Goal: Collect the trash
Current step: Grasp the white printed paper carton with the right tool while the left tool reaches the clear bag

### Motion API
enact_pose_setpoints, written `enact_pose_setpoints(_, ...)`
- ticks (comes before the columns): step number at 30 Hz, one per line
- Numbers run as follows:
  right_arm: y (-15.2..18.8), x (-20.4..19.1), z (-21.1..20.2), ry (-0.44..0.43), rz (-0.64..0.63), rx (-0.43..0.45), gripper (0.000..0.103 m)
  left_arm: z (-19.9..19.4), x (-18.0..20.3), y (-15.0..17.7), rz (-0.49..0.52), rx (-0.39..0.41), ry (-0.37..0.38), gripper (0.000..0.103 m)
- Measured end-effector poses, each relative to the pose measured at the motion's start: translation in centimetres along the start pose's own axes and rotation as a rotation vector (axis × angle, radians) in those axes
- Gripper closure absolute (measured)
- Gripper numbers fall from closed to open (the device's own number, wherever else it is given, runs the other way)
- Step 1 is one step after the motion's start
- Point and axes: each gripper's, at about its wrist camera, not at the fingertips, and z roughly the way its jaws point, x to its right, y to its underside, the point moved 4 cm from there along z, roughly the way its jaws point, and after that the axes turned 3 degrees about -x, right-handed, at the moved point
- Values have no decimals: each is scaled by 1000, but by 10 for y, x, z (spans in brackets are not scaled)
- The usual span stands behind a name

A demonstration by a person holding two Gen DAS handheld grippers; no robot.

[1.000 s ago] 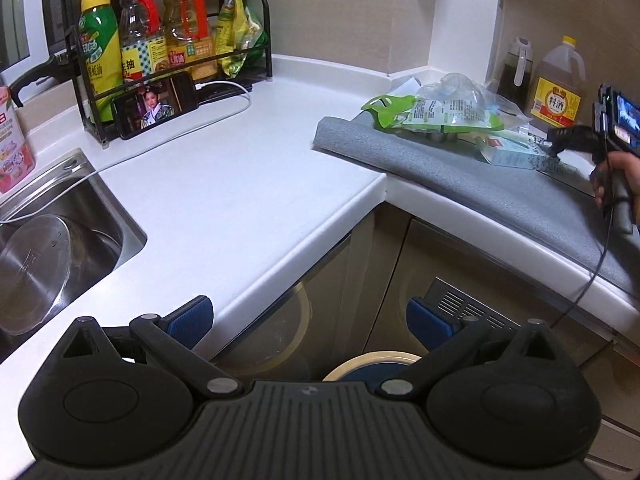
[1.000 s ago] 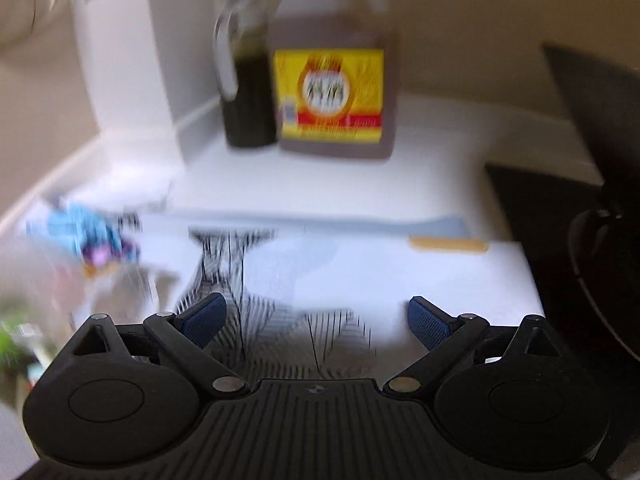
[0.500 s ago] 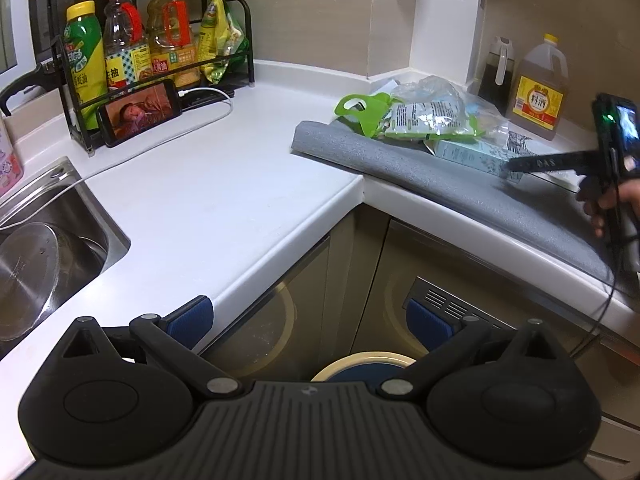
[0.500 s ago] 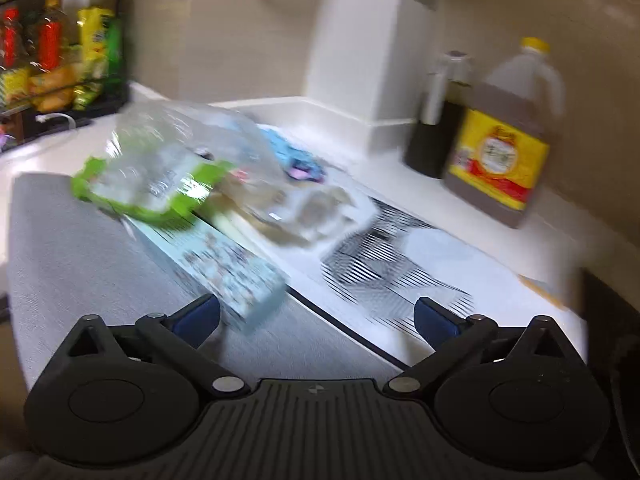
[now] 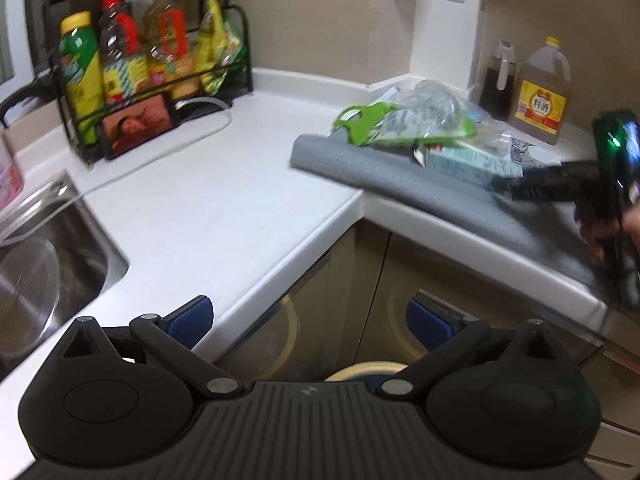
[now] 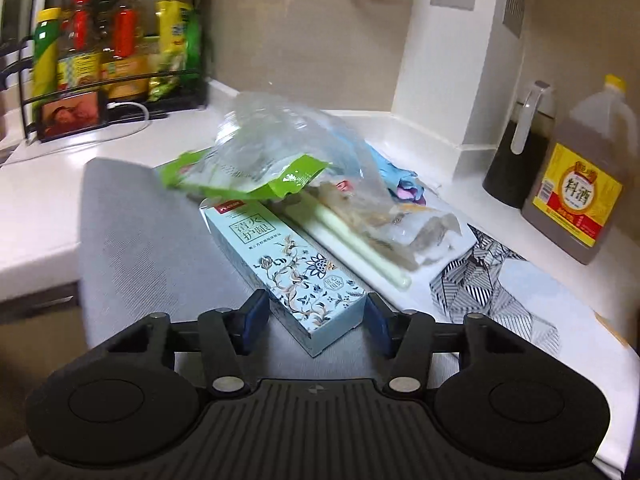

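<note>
Our right gripper (image 6: 312, 318) is closing around the near end of the pale blue flowered carton (image 6: 286, 264); its pads stand just beside the carton's sides, not clearly pressing. The carton lies on the grey mat (image 6: 144, 248), with the green-edged plastic bag (image 6: 256, 168) piled at its far end. Our left gripper (image 5: 308, 320) hangs open and empty before the table (image 5: 208, 208) edge, well apart from the carton.
</note>
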Motion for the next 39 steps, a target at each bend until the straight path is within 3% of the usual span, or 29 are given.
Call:
enact_pose_setpoints(4,25,18,-31,48,106,-13,49,9,16,-24,37,36,12,0)
enact_pose_setpoints(9,56,57,-65,248,225,2,49,25,51,-67,88,97,62,0)
enact_pose_setpoints(11,65,67,-72,289,243,9,49,35,73,-88,132,128,90,0)
enact_pose_setpoints(15,73,79,-72,269,284,11,43,66,124,-126,273,178,126,0)
enact_pose_setpoints(17,72,81,-71,271,279,19,29,88,149,-137,398,170,165,0)
enact_pose_setpoints(21,66,78,-68,251,238,27,25,138,182,-143,586,129,113,0)
enact_pose_setpoints(26,58,76,-51,256,188,0,19,178,200,-151,636,80,75,0)
enact_pose_setpoints(32,59,82,-36,212,200,-43,20,209,213,-159,652,27,59,2)
enact_pose_setpoints(33,59,81,-35,210,197,-47,21,209,213,-160,645,24,69,8)
enact_pose_setpoints(34,59,80,-36,209,190,-43,30,210,213,-161,634,16,80,31)
enact_pose_setpoints(35,59,78,-37,206,182,-38,37,211,212,-162,621,-5,89,62)
enact_pose_setpoints(37,59,73,-40,205,170,-32,47,214,206,-163,562,-55,119,100)
enact_pose_setpoints(39,60,69,-43,219,155,-20,57,211,199,-161,513,-65,143,103)
